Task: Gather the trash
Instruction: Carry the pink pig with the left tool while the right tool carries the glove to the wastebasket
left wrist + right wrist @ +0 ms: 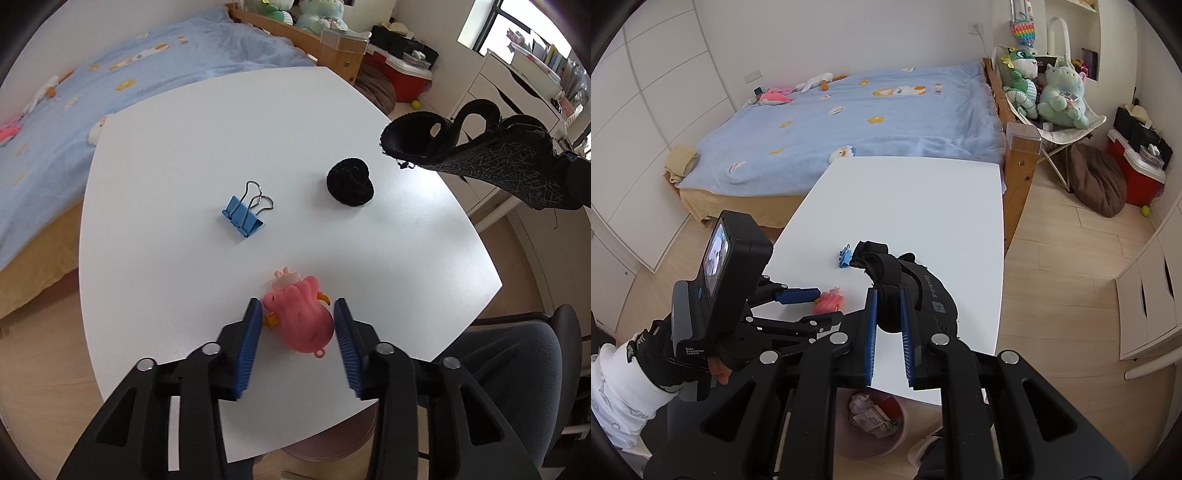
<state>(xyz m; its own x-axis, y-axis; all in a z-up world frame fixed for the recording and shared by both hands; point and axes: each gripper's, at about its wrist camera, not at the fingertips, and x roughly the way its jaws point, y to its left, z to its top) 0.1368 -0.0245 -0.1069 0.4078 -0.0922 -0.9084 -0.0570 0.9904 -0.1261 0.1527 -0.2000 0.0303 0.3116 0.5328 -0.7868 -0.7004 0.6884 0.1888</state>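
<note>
Three loose things lie on the white table point(184, 155) ahead of the left gripper point(298, 314): a pink toy figure point(301, 317), a blue binder clip point(243, 216) and a black rolled band point(350, 181). The left gripper's blue pads point(250, 343) stand apart, one on each side of the pink toy figure, which lies between them at the near edge of the table; the pads look just beside its flanks, though whether they press on it cannot be told. Beyond the fingertips and slightly left sits the blue binder clip, its wire handles up; further off to the right rests the black rolled band, well apart from the clip.

The right gripper point(888, 314) is clamped on a black glove point(916, 291), held in the air above the table; from the left wrist view the glove point(480, 155) hangs high to the right, beyond the band. In the right wrist view the glove hides most of the table just ahead of the fingers, with only a corner of the blue binder clip point(845, 256) showing past it. Below this gripper, under the table edge, stands a pink waste bin point(871, 417) with crumpled paper inside. A bed point(849, 122) with a blue cover lies past the table's far side.
</note>
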